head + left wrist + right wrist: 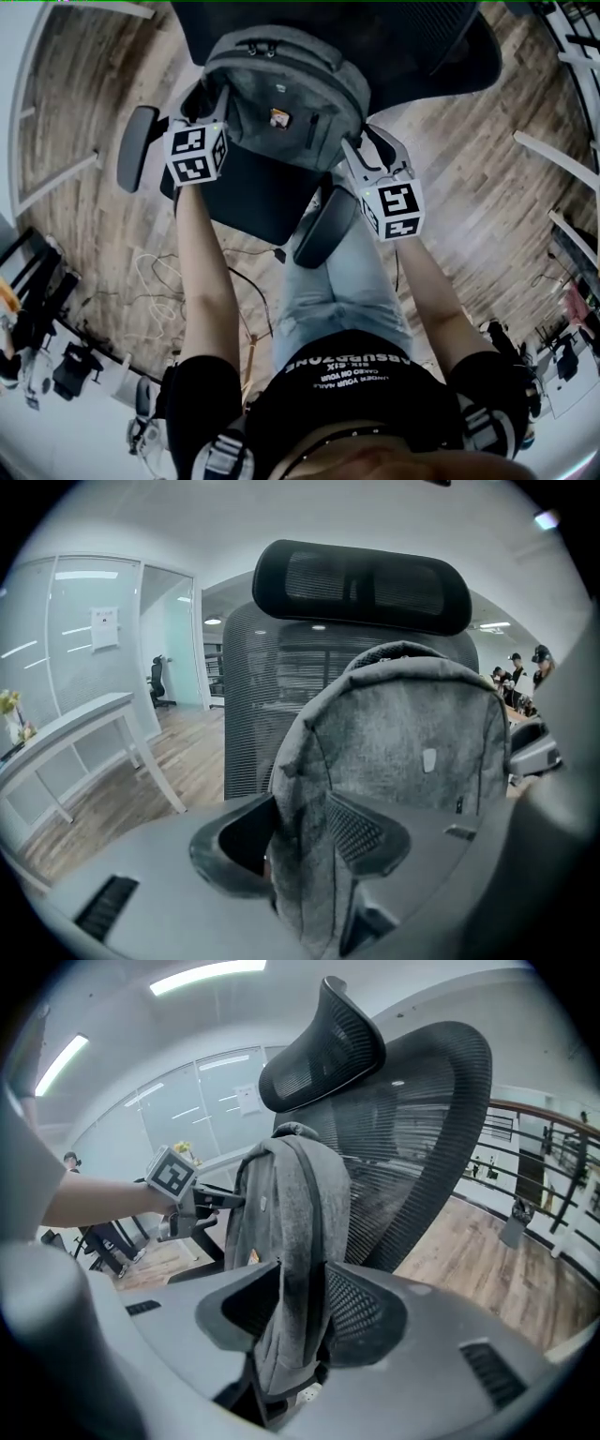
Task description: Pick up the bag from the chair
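Grey bag (281, 94) clamped at both flanks on the chair (253, 197).
Head view: it is stood upright against the backrest (450, 37), left gripper (217, 98) and right gripper (361, 142) equally near. Left gripper view: its side fabric is pinched between the jaws. Right gripper view: likewise pinched.

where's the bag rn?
Head view, top centre: the bag stands on the chair seat against the backrest, between the left gripper and right gripper.

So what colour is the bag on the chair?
Mottled grey bag; clearest in the left gripper view.
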